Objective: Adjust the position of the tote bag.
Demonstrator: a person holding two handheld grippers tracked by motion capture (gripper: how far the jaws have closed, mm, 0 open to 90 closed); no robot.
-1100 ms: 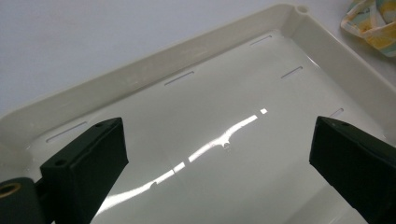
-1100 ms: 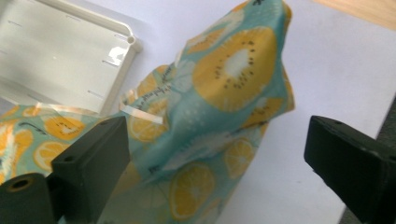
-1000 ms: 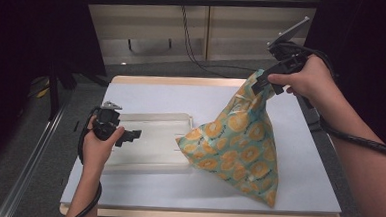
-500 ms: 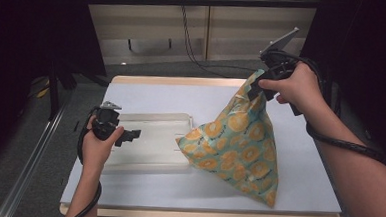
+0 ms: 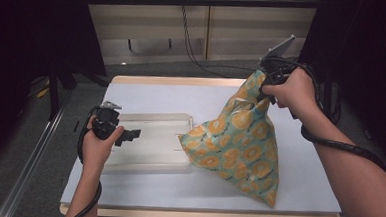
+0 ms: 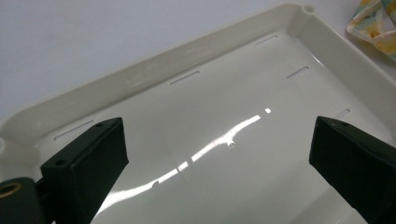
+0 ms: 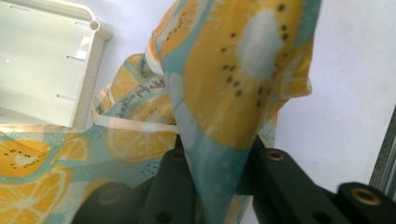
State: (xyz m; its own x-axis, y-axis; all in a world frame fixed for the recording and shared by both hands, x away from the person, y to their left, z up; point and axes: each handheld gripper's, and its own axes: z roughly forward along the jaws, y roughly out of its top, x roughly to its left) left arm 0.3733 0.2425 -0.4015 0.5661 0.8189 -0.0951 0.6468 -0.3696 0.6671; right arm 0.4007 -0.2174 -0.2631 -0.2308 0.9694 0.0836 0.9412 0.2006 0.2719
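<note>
The right gripper [image 7: 219,154] has just been closing its jaws, and they now pinch a gathered fold of the bag [image 5: 239,141] between them; in the right gripper view the teal and orange cloth runs straight up out of the narrow gap between the two black jaws. In the high view the same right gripper [image 5: 268,78] sits at the very peak of the bag, over the far right part of the table [image 5: 146,93], with the person's right hand wrapped around it. The grip appears secure, so the bag looks ready to be lifted or carried by its top, probably toward the tray [image 5: 153,117] that lies just left of it.

The bag hangs from that pinch as a tall cone, its wide base resting on the table and its lower left corner touching or overlapping the tray's right edge.

The left gripper [image 5: 129,134] rests at the near left end of the tray, its jaws standing wide apart with nothing between them; the left gripper view looks along them over the bare, glossy tray floor [image 6: 224,140].

Compared with the earlier high views, the right hand has sunk slightly and the peak of the bag sits a little lower, while the bag's base and the tray lie where they did. The left hand has kept its place beside the tray.
</note>
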